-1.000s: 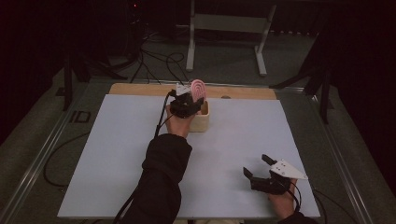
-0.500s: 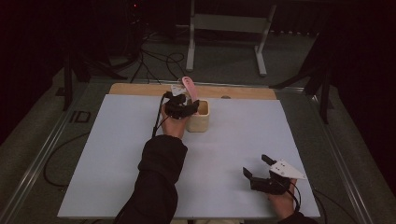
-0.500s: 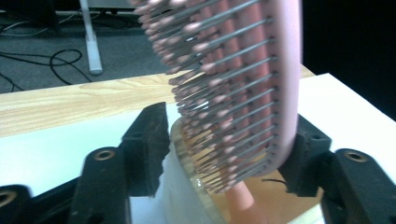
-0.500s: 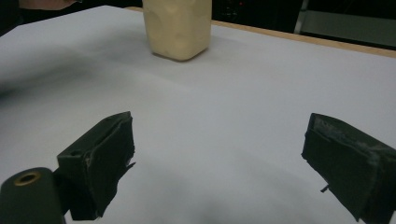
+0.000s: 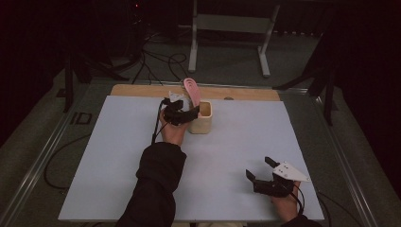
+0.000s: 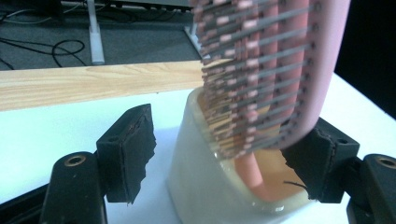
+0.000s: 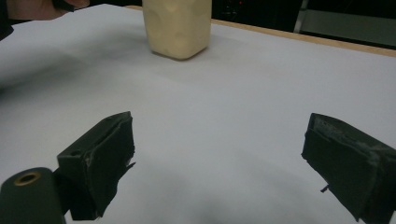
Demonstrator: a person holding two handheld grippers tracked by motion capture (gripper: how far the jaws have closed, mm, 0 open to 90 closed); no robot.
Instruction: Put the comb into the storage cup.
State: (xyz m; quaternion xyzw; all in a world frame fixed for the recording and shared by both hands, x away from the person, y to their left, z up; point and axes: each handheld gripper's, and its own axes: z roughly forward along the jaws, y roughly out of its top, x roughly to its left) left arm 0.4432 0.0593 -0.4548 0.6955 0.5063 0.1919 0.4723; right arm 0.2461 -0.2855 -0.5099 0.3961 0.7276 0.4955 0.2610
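Observation:
A pink hairbrush [image 5: 190, 90] stands handle-down in a cream cup [image 5: 201, 120] near the far edge of the white table, its head leaning out over the rim. My left gripper [image 5: 182, 111] is right beside the cup on its left. In the left gripper view its jaws have just been opening. They stand apart around the bristled head of the brush [image 6: 280, 70] and the cup [image 6: 205, 186], with the left pad clear of both. My right gripper [image 5: 262, 169] rests open at the near right with nothing between its jaws [image 7: 224, 158]. The cup [image 7: 176, 25] is far ahead of it.
A wooden board [image 5: 142, 91] runs along the table's far edge behind the cup. A metal stand [image 5: 231, 23] and cables lie on the floor beyond. The white tabletop [image 5: 246, 137] stretches between the cup and my right gripper.
The left gripper lowered the brush into the cup, let go and drew slightly left. The brush now stands in the cup on its own. The right gripper has not moved.

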